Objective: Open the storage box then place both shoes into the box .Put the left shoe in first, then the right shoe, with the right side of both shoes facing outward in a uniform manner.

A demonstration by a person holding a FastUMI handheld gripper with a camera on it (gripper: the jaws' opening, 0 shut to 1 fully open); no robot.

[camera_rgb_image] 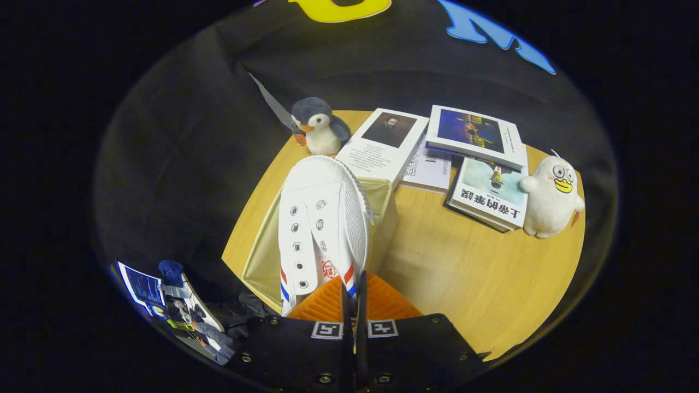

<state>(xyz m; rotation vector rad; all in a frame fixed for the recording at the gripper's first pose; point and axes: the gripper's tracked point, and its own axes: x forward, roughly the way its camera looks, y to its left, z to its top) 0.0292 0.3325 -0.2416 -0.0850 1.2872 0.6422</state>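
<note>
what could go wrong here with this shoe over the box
The gripper pinches only the white shoe's collar edge, so the long shoe may swing or slip. Its toe reaches past the storage box's far rim, near the penguin toy and books, and could snag when lowered.

- We see the gripper [354, 297] from the camera riding on it, looking forward along its two fingers.
- The two fingers [322, 303] lie nearly closed, with a narrow gap between them.
- We find the heel edge of a white shoe [319, 218] pinched in that gap, both fingers pressing on it.
- The gripper is held above the table, tilted downward, so the shoe extends forward beyond the fingertips.
</note>
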